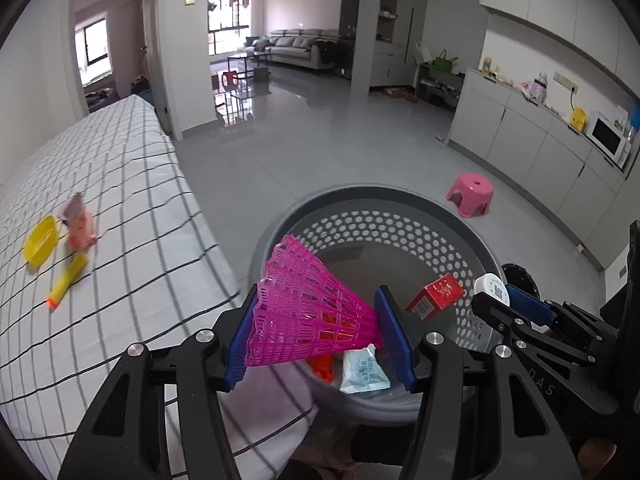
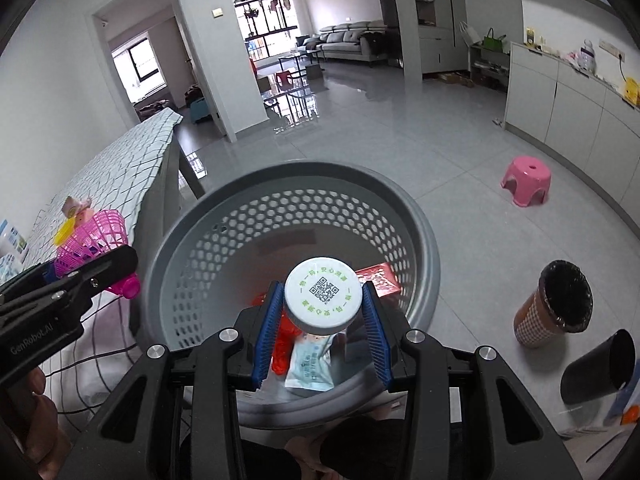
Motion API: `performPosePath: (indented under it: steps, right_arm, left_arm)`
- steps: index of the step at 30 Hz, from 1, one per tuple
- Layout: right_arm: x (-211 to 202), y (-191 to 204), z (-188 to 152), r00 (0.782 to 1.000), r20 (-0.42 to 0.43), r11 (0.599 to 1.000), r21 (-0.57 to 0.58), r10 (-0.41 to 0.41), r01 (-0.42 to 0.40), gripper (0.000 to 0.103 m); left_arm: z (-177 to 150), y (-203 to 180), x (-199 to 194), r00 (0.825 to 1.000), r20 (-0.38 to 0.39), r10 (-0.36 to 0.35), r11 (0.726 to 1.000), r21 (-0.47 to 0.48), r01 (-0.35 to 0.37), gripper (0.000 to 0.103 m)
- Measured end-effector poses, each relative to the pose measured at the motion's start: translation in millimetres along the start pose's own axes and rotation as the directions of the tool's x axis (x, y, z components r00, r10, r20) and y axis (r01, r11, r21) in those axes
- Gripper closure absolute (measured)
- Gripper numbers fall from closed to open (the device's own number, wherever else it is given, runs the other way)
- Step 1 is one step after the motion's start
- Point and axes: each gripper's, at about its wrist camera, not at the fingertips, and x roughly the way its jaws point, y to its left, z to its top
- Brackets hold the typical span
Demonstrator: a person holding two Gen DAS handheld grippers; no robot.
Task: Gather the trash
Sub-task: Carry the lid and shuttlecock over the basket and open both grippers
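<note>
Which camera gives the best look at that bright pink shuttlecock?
The left wrist view: the pink shuttlecock fills the centre, clamped in the left gripper above the grey basket. The right wrist view catches it only at the left edge, partly hidden.
</note>
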Motion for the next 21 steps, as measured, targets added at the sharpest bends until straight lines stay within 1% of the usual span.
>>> performPosePath:
  steps: [7,15,21]
  right_arm:
    - [14,-12,2,1.000,-0.031,1.000,0.020,-0.005,0.005,0.064]
    - [23,-18,6,0.999,-0.046,1.000,0.028,0.002,-0.001,0.064]
    - [27,-19,6,0.999,-0.049,1.000,0.026,0.014,-0.013,0.064]
  left_arm:
    - [2,-13,19,0.999,-0.038,-0.016,1.000,0.012,0.017,0.048]
    - [3,-15,35,0.997,-0.068,-0.027,1.000,0.014,0.028,0.048]
    - [5,-17,37,0.997,-0.070,-0.018,1.000,0.012,0.019,0.047]
